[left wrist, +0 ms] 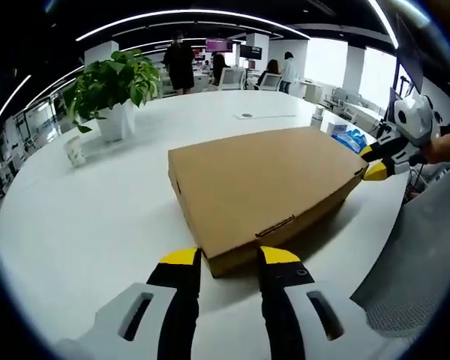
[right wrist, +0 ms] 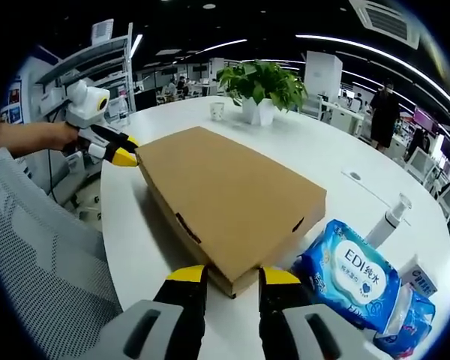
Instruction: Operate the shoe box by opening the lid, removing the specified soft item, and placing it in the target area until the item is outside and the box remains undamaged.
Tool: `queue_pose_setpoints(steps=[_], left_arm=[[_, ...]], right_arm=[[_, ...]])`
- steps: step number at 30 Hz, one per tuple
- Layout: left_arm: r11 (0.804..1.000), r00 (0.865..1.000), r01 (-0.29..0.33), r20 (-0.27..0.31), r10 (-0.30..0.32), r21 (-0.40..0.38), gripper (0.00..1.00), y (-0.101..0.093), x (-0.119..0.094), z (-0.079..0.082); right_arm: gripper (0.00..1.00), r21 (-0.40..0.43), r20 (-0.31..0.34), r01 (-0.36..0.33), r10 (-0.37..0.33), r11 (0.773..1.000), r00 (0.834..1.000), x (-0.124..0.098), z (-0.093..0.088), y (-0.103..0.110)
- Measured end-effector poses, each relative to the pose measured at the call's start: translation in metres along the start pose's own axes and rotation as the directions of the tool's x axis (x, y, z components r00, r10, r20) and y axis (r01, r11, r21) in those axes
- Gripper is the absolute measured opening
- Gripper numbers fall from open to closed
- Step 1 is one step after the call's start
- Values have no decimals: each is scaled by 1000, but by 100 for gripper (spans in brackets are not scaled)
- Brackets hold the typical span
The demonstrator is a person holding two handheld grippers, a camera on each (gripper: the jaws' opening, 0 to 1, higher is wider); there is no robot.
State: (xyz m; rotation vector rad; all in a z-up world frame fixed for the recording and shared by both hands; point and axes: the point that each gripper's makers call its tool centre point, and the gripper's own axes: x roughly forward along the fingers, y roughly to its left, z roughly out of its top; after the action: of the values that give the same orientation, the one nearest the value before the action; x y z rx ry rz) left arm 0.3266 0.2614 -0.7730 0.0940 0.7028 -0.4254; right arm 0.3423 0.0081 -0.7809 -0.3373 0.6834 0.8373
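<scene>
flat brown cardboard shoe box (left wrist: 266,187) lies closed on the round white table (left wrist: 97,225), lid still down. left gripper (left wrist: 229,259), yellow-tipped black jaws parted, sits at one corner of the box w/ the corner between the tips, looks like contact but no squeeze, nothing held. right gripper (right wrist: 232,276) same at the opposite corner, jaws apart astride it, holding nothing. each one shows in the other's view out at the far corner

handling, my guess: thin cardboard, light, stiff across the top but edges & tuck tabs crush or tear easy, so light pinch only. better hold is the lid's front lip near the tab slot, other gripper pinning the base so the box doesn't skate on the smooth top. soft item inside can't be seen, prob limp, take a bunched fold

right gripper view gives things the left doesn't: blue & white soft pack of wipes (right wrist: 352,279) just beside the box, white pump bottle (right wrist: 388,220) behind it. left gripper view gives the grey mesh chair back (left wrist: 427,255) near the table edge. white-potted green plant (left wrist: 114,94) in both
</scene>
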Motion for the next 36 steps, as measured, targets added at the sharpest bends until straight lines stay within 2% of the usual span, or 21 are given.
queue_pose_setpoints(steps=[18, 36], left_arm=[[1000, 1000, 11, -22, -10, 6, 30, 19, 24, 22], [1000, 999, 12, -32, -12, -1, 30, 30, 47, 43]], right_arm=[[24, 35, 0, 7, -7, 999, 1000, 21, 14, -22], [25, 28, -8, 15, -15, 999, 1000, 36, 29, -51]])
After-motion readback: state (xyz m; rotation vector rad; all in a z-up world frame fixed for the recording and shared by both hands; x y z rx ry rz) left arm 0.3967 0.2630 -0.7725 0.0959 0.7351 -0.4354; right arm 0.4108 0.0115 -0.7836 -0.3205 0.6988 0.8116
